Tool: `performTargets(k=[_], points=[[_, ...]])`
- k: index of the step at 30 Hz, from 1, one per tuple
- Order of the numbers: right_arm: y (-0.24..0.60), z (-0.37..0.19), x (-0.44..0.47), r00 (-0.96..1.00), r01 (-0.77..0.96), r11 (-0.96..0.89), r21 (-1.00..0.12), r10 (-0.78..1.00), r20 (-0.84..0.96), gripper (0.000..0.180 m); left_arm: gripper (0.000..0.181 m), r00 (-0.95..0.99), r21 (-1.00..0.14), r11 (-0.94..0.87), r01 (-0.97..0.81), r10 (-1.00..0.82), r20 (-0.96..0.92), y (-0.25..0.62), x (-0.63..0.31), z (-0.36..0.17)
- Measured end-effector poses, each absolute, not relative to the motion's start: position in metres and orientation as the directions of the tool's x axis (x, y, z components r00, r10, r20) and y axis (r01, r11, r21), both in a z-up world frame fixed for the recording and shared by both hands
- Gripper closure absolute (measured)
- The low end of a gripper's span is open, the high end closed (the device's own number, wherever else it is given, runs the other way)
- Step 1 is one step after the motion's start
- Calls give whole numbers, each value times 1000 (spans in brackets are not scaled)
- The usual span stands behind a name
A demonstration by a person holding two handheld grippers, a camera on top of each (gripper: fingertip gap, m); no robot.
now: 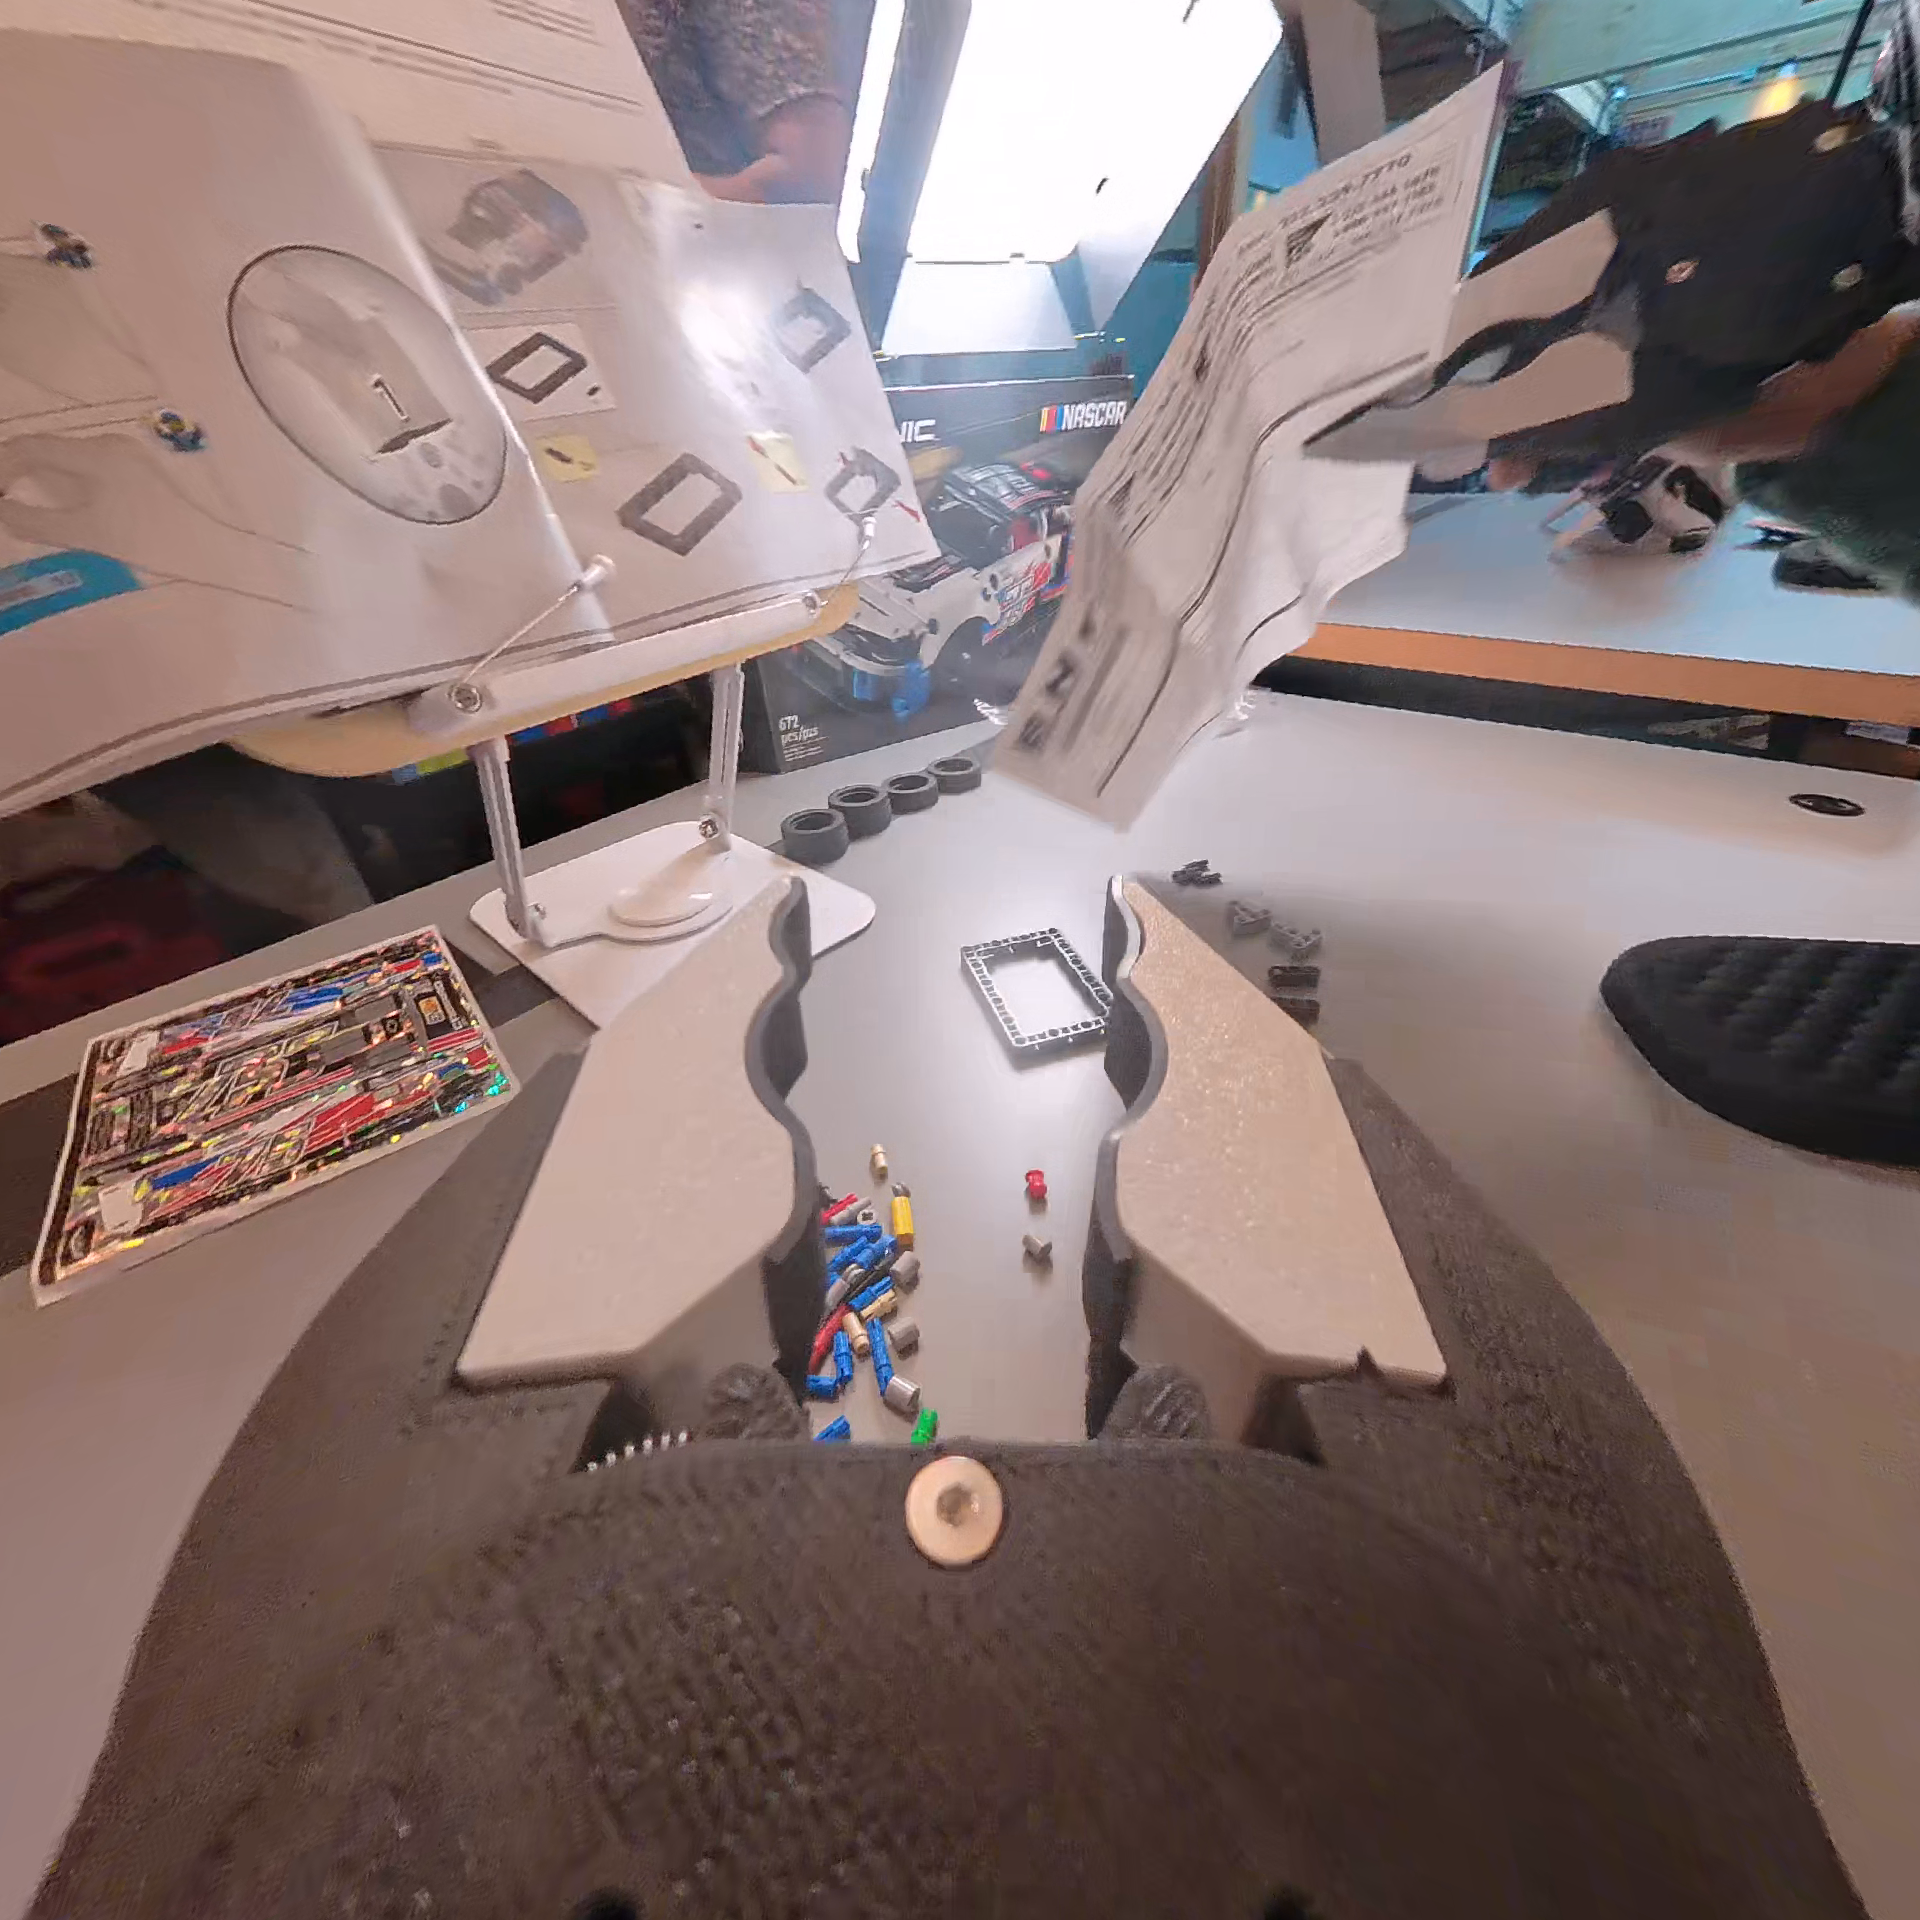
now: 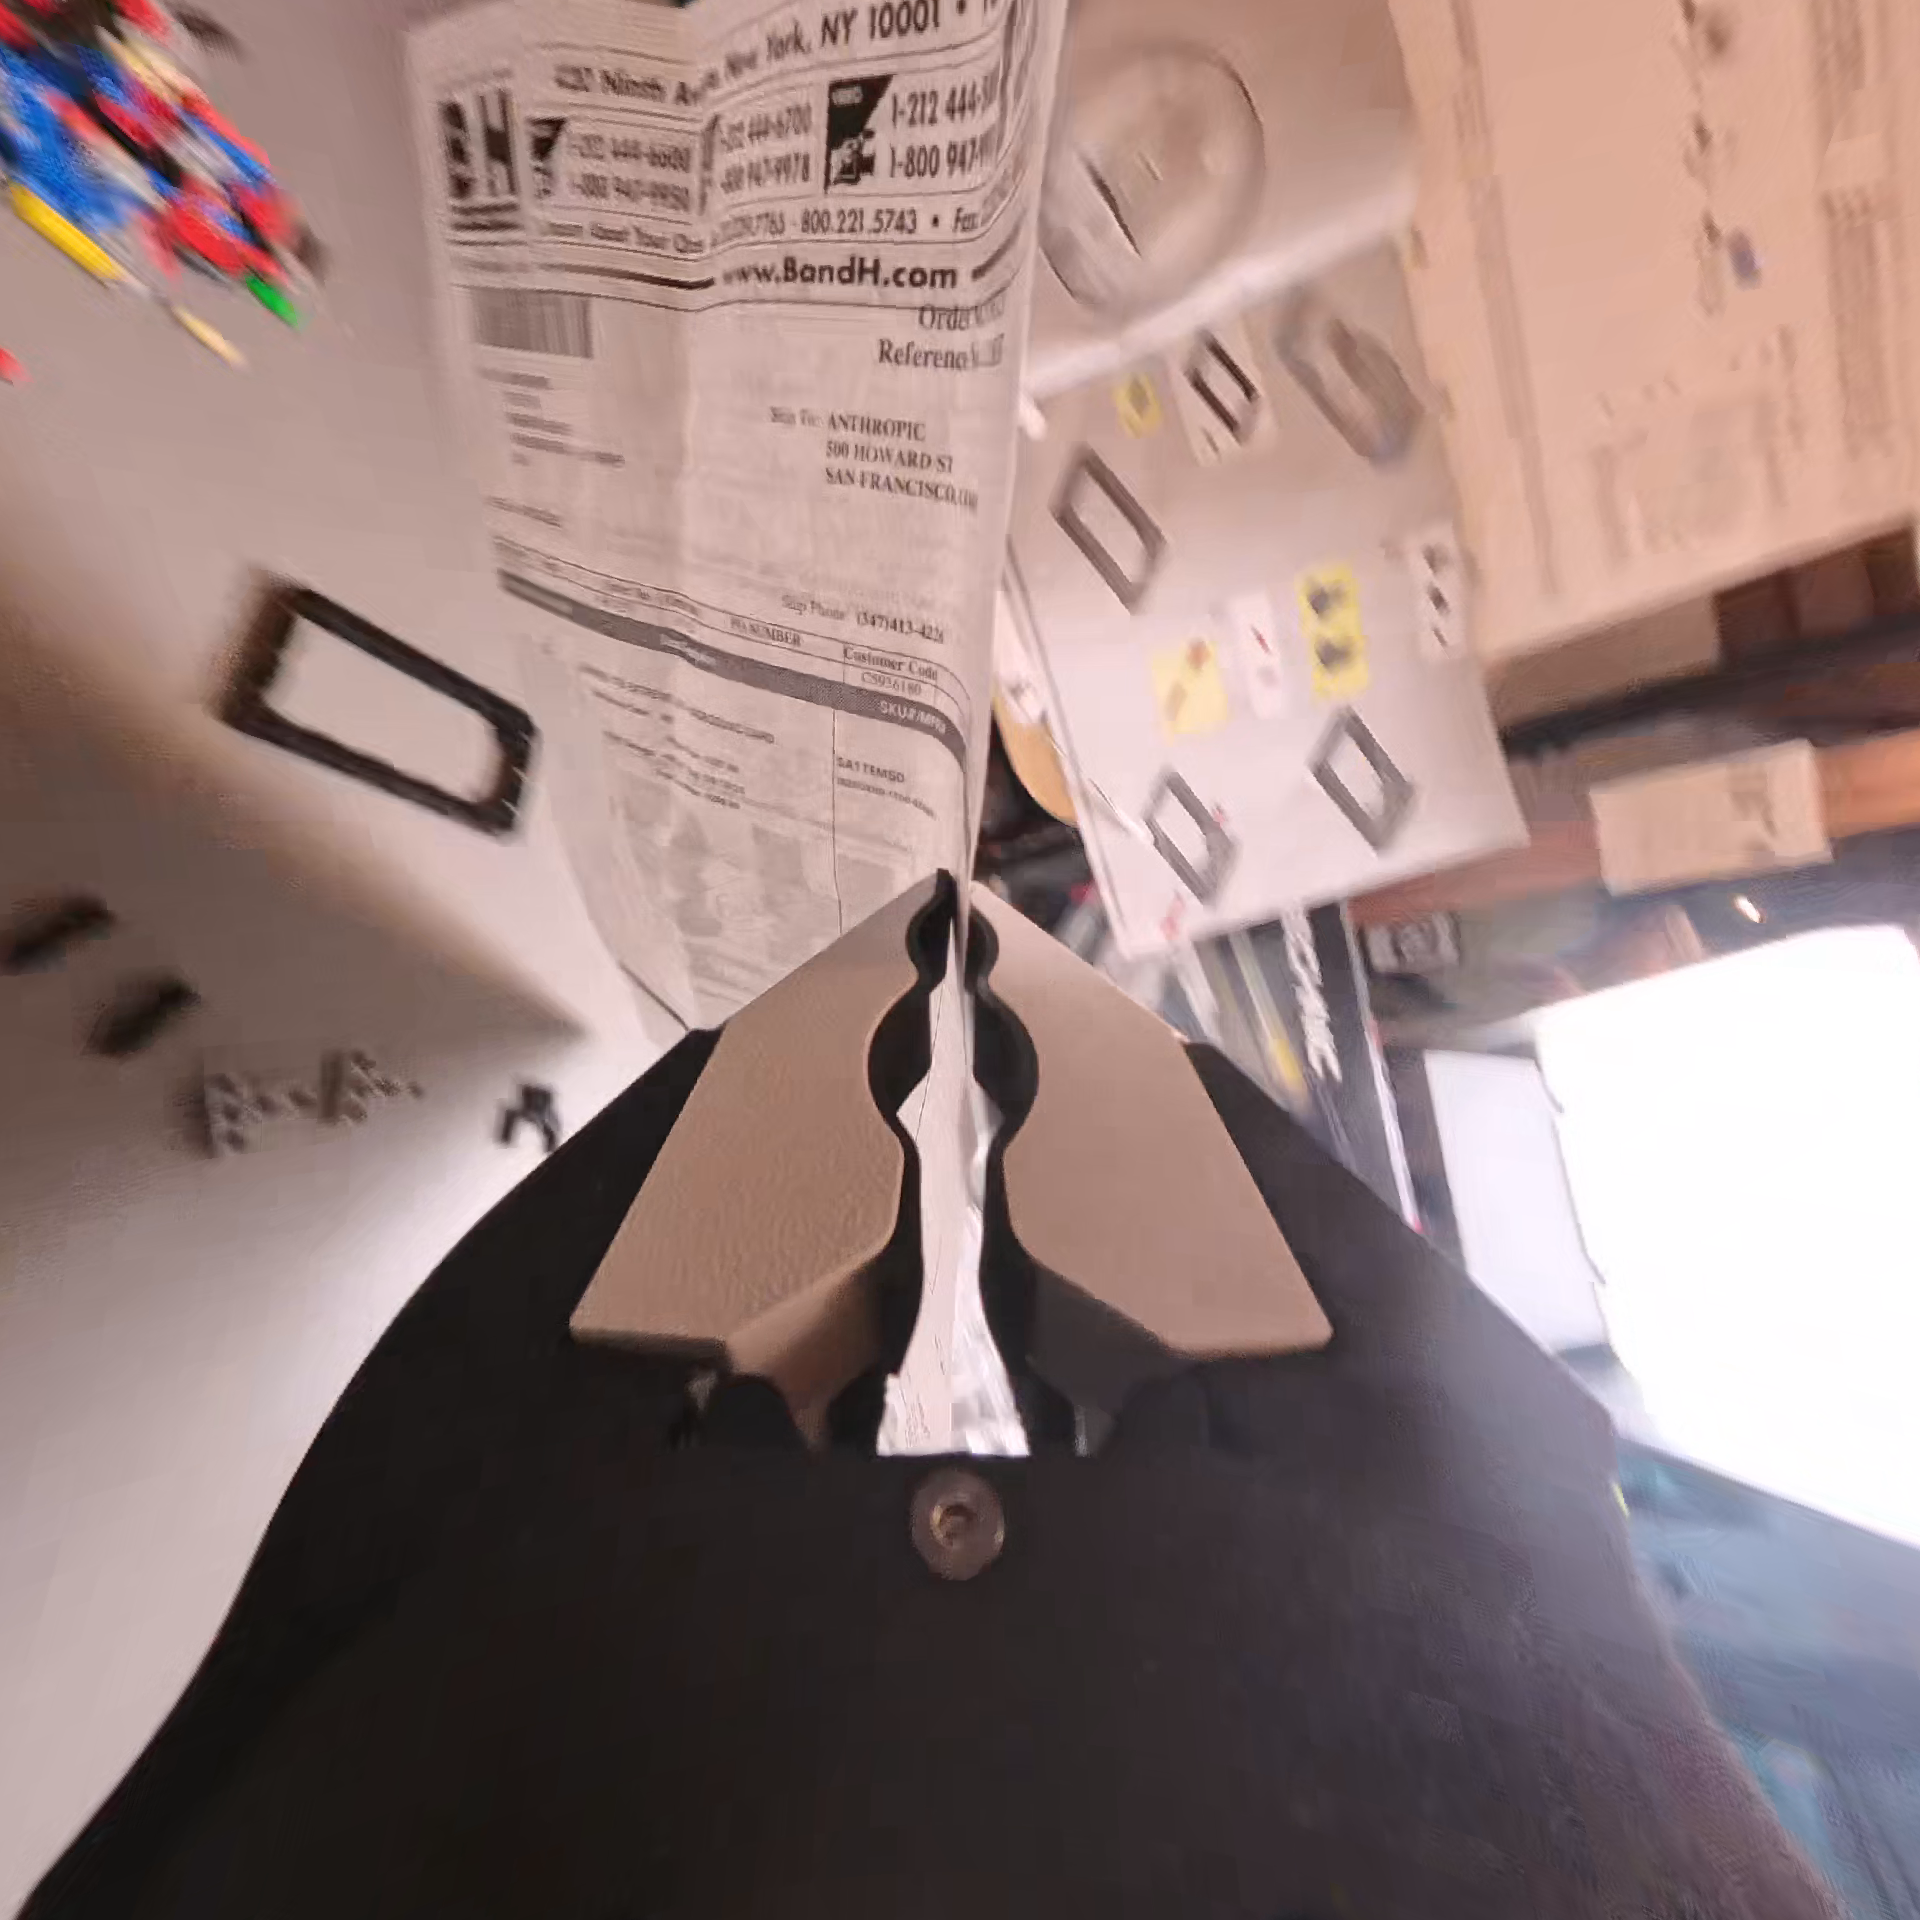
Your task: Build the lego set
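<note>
My left gripper point(image 1: 956, 904) is open and empty above the grey table point(image 1: 1455, 1143). A dark rectangular lego frame point(image 1: 1039, 1000) lies flat on the table between its fingertips, untouched. A heap of small coloured pins point(image 1: 868, 1299) lies nearer, between the fingers. My right gripper point(image 2: 958, 914) is shut on a printed sheet of paper point(image 2: 748, 416) and holds it in the air. It also shows in the left wrist view point(image 1: 1382, 410) at the upper right, with the paper point(image 1: 1247, 468) hanging from it. The frame point(image 2: 374, 717) shows blurred in the right wrist view.
An instruction booklet point(image 1: 416, 395) sits on a white stand point(image 1: 644, 914) at the left. A sticker sheet point(image 1: 270, 1101) lies front left. Several black tyres point(image 1: 883, 800) line the far edge before the set's box point(image 1: 977, 582). Small grey and black parts point(image 1: 1288, 956) and a black pad point(image 1: 1787, 1039) lie right. The gap from one gripper's tips to the other's is roughly 30 centimetres.
</note>
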State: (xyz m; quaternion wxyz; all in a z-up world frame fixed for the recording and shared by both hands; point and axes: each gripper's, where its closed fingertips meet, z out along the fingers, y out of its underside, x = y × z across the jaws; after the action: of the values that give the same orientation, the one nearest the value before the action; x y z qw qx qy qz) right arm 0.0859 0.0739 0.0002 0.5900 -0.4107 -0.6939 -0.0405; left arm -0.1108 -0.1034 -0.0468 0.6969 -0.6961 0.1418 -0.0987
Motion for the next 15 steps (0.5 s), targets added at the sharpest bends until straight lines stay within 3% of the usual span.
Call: performTargets(k=[4,8,11,15], points=[[142,30,188,150,827,475,-301,330,932,180,126,944,-998,-19,-62,-325,-53,-102,-111,-58],[213,58,330,116,983,122,-135,149,982,180,128,945,-998,-33,-59,-323,-46,-100,-111,-63],[246,80,439,-3,981,-193,6,16,1000,180,128,945,-997,-47,-55,-326,-37,-99,-110,-67],[256,43,533,-3,880,-472,48,95,995,180,128,946,-996,-68,-54,-324,-29,-96,-110,-74]])
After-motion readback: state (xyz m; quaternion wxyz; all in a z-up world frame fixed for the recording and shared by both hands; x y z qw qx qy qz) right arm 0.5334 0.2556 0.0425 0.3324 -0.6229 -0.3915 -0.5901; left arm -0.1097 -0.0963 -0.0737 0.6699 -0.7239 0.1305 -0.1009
